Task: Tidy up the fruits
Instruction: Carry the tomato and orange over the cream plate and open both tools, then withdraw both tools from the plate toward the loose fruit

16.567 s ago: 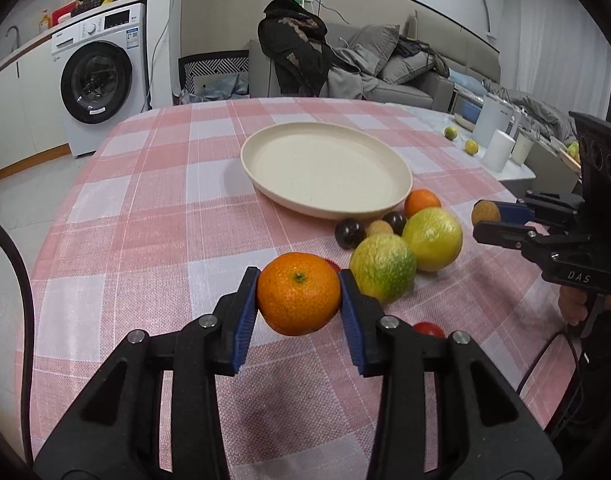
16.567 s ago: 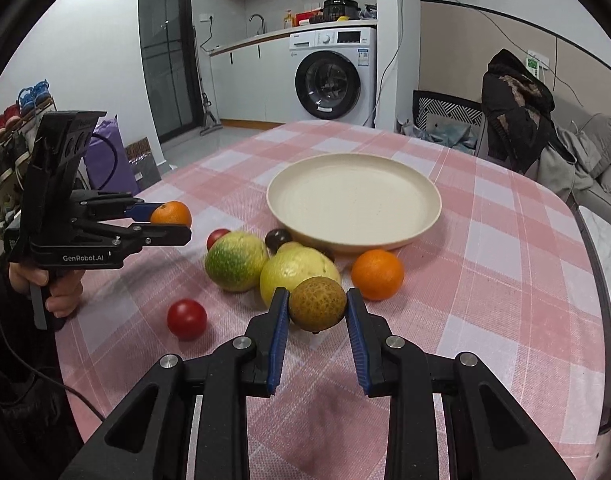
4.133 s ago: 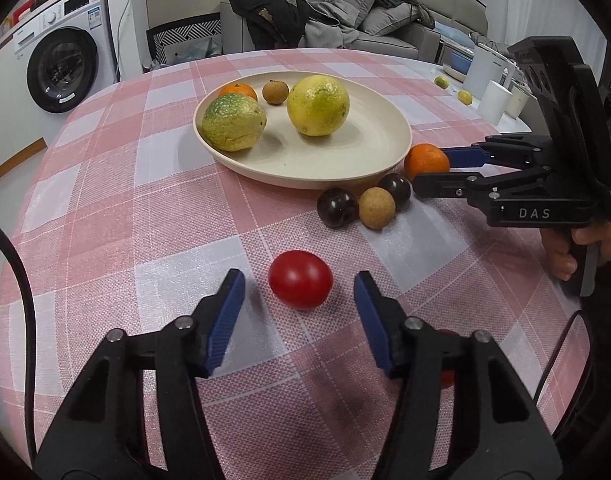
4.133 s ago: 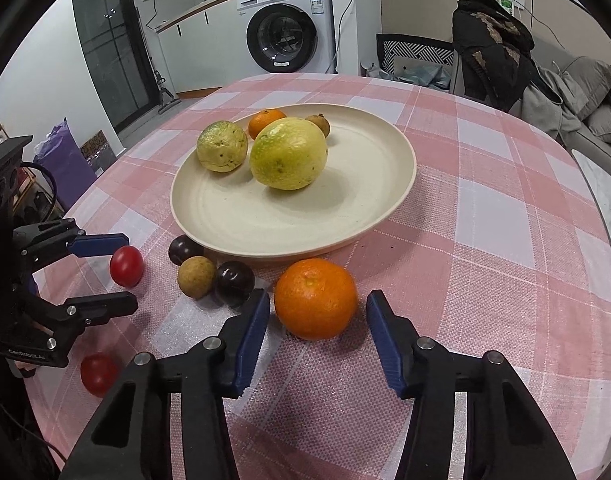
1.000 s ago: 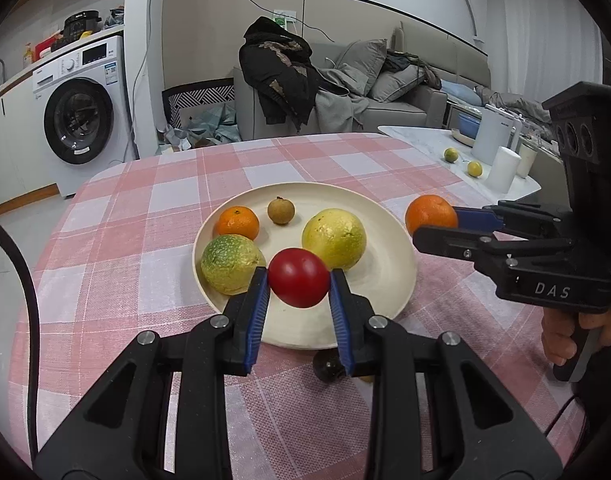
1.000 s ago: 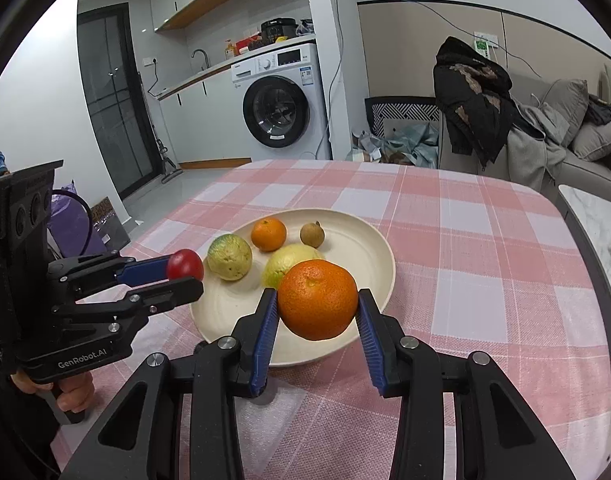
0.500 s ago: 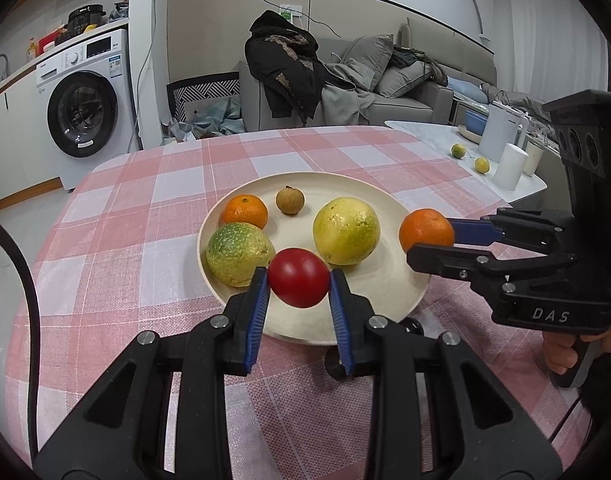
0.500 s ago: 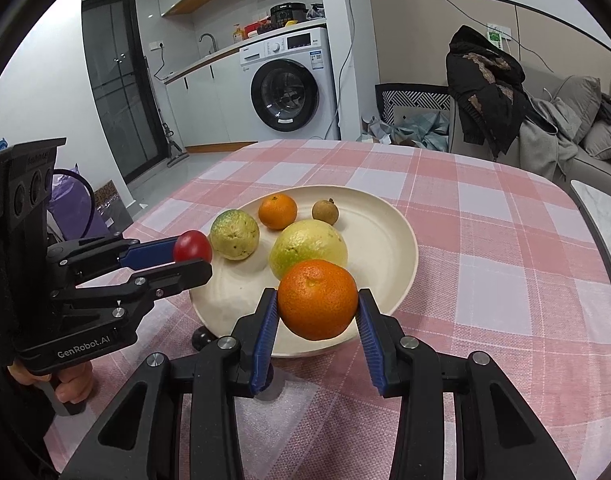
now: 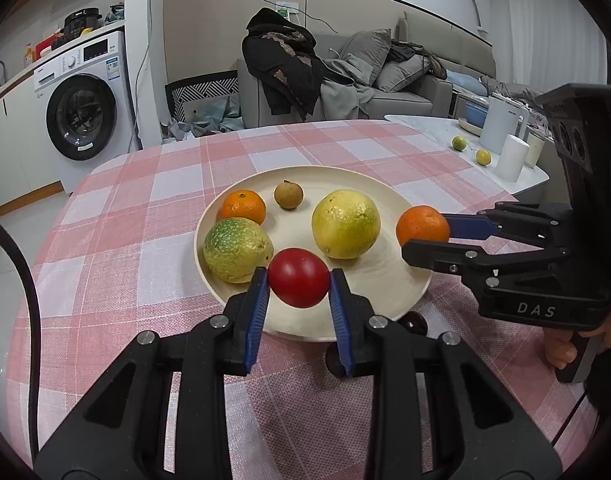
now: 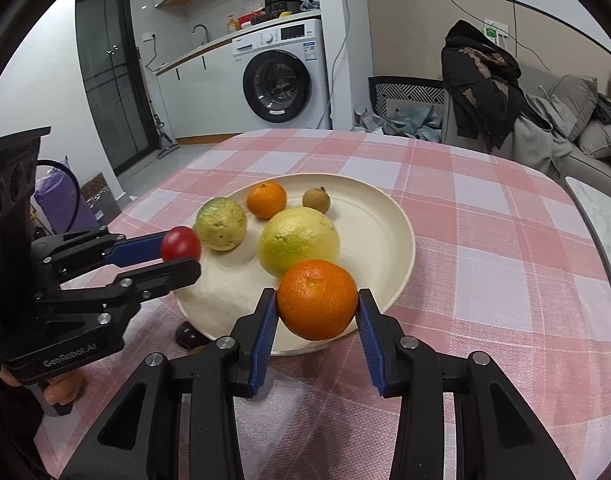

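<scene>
My left gripper (image 9: 299, 286) is shut on a red tomato (image 9: 298, 277), held over the near rim of the cream plate (image 9: 385, 304). My right gripper (image 10: 316, 312) is shut on an orange (image 10: 317, 299) above the plate's (image 10: 389, 236) near edge. From the right wrist view the left gripper (image 10: 181, 254) shows with the tomato (image 10: 180, 243); from the left wrist view the right gripper (image 9: 423, 236) shows with the orange (image 9: 422, 225). On the plate lie a green-yellow fruit (image 9: 237, 249), a yellow citrus (image 9: 346, 223), a small orange (image 9: 243, 207) and a brown longan (image 9: 288, 195).
A pink checked cloth (image 9: 117, 248) covers the table. Dark plums (image 9: 415, 322) lie partly hidden at the plate's near rim. A side table (image 9: 465, 164) with two limes, a kettle and cups stands right. Washing machine (image 9: 81, 112) and sofa (image 9: 385, 80) stand behind.
Both grippers have eased forward and slightly down over the plate, each keeping its fruit. The plate now looks nearer in both views.
</scene>
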`<action>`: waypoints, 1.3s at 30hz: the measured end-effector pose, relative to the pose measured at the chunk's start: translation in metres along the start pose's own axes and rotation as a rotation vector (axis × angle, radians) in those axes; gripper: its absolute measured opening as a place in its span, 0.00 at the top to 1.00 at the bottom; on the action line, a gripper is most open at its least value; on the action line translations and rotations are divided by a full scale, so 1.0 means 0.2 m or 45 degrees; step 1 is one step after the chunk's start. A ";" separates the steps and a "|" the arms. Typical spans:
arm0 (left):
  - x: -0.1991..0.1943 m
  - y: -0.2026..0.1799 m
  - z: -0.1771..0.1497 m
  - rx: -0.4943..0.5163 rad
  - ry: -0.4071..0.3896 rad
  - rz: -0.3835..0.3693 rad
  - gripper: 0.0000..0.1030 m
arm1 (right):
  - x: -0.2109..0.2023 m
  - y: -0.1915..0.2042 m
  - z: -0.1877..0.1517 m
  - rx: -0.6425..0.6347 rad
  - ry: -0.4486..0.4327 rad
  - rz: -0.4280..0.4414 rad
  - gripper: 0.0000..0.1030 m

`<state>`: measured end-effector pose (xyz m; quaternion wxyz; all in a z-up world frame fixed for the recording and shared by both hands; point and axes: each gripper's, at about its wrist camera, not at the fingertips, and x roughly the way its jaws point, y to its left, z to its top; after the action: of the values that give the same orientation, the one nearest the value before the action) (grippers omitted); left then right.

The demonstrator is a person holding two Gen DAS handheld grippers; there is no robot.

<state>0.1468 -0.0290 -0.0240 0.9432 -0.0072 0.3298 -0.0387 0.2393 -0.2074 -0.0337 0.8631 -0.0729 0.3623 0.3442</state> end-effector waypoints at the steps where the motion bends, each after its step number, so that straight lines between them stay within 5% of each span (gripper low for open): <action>1: 0.00 0.00 0.00 -0.002 -0.001 0.002 0.74 | 0.00 -0.01 0.00 0.006 0.000 -0.008 0.60; 8: -0.04 0.03 0.01 -0.036 -0.013 -0.011 0.71 | -0.06 -0.03 0.01 0.016 -0.059 -0.062 0.45; 15: -0.15 0.05 -0.02 -0.044 -0.058 0.002 0.26 | -0.12 -0.04 0.00 0.028 -0.058 -0.041 0.17; 19: -0.23 0.05 -0.05 -0.029 -0.085 0.017 0.18 | -0.16 -0.01 -0.02 0.001 -0.057 -0.001 0.04; 24: -0.29 0.05 -0.08 -0.058 -0.056 0.035 0.01 | -0.19 0.03 -0.05 -0.045 -0.031 0.012 0.01; 39: -0.47 0.01 -0.20 -0.046 -0.060 0.004 0.01 | -0.29 0.10 -0.13 -0.116 -0.017 0.054 0.00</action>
<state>0.0478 -0.0191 0.0026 0.9505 -0.0245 0.3081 -0.0310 0.1823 -0.2325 -0.0102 0.8538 -0.1021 0.3419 0.3790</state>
